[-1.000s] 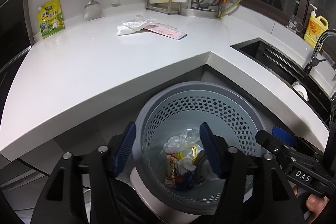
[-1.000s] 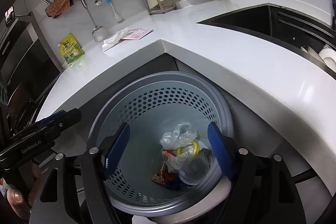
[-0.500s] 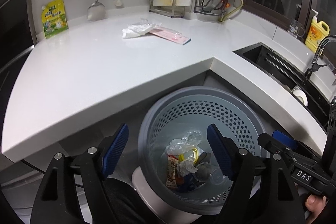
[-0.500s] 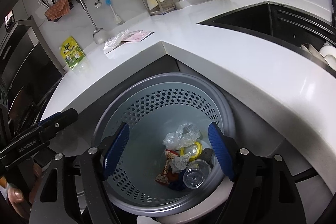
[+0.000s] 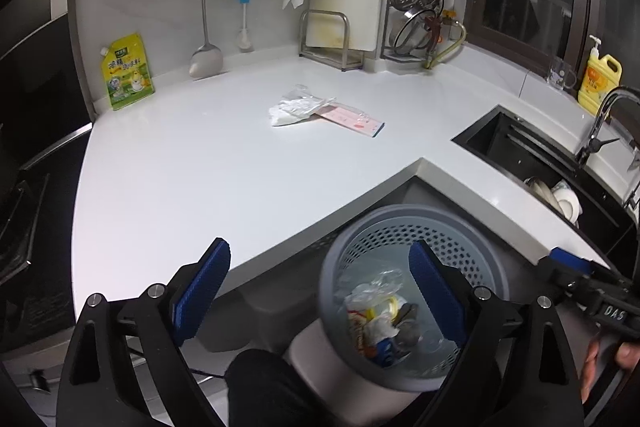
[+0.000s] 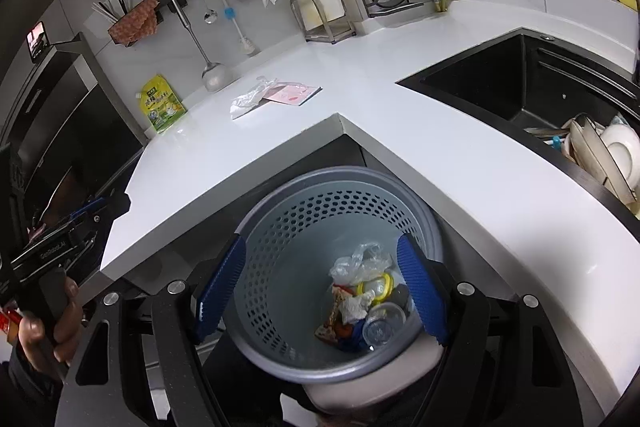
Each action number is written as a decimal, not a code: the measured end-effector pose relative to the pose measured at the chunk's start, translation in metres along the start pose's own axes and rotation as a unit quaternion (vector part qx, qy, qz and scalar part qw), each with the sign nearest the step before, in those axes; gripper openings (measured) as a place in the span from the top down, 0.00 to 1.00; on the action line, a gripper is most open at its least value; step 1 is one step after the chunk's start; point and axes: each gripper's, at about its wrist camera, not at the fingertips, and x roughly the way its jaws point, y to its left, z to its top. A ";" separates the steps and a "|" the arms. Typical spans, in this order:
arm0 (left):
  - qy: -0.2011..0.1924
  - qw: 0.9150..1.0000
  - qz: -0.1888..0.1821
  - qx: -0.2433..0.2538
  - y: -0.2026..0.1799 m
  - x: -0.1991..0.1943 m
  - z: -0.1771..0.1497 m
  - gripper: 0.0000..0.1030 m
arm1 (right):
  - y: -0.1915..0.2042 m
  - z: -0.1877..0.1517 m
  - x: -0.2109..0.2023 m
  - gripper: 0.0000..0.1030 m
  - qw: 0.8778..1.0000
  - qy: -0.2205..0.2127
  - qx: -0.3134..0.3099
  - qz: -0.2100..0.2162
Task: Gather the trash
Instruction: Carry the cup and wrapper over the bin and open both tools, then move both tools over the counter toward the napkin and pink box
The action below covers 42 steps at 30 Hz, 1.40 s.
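A grey perforated bin (image 5: 494, 267) (image 6: 340, 175) stands on the floor below the inner corner of the white counter (image 5: 200, 179). Wrappers, a plastic bag and a clear cup lie in the bin as trash (image 5: 380, 311) (image 6: 362, 293). A crumpled white plastic bag (image 5: 296, 105) (image 6: 250, 97) and a pink packet (image 5: 354, 119) (image 6: 295, 94) lie on the counter further back. My left gripper (image 5: 319, 247) hangs above the bin's left rim, its jaws opening with nothing between them. My right gripper (image 6: 322, 241) hovers open over the bin's mouth, holding nothing.
A black sink (image 6: 492, 83) with stacked dishes (image 6: 612, 151) and a tap (image 5: 600, 123) lies to the right. Against the wall stand a yellow-green pouch (image 5: 126, 75), hanging utensils, a board rack (image 5: 326, 35) and a yellow soap bottle (image 5: 600, 79). A dark appliance front fills the left.
Both grippers have risen away from the bin, which looks smaller and lower. The left jaws have spread much wider. A clear cup has settled among the trash.
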 end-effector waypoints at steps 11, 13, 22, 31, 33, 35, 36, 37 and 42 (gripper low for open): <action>0.015 1.000 -0.004 -0.015 0.021 0.011 0.012 0.12 | -0.019 0.008 -0.006 0.27 0.999 0.007 0.018 -0.042; 0.016 1.000 -0.003 -0.016 0.025 0.016 0.017 0.12 | -0.015 0.018 -0.003 0.27 0.999 0.003 0.011 -0.038; 0.009 0.999 0.023 -0.036 0.056 0.053 0.053 0.11 | 0.009 0.078 0.049 0.27 0.998 0.012 -0.054 -0.006; 0.002 0.998 0.042 -0.043 0.072 0.104 0.097 0.11 | 0.026 0.150 0.129 0.27 0.992 0.037 -0.123 0.006; 0.003 0.998 0.043 -0.046 0.074 0.116 0.106 0.11 | 0.028 0.165 0.148 0.27 0.990 0.044 -0.131 0.012; 0.003 0.998 0.044 -0.050 0.075 0.127 0.113 0.11 | 0.032 0.179 0.168 0.27 0.989 0.050 -0.141 0.016; 0.003 0.998 0.046 -0.051 0.075 0.130 0.117 0.11 | 0.034 0.184 0.175 0.27 0.988 0.052 -0.145 0.017; 0.003 0.998 0.049 -0.051 0.076 0.134 0.119 0.11 | 0.037 0.191 0.184 0.27 0.987 0.054 -0.150 0.021; 0.003 0.997 0.054 -0.052 0.078 0.151 0.130 0.11 | 0.052 0.210 0.223 0.27 0.980 0.069 -0.184 0.031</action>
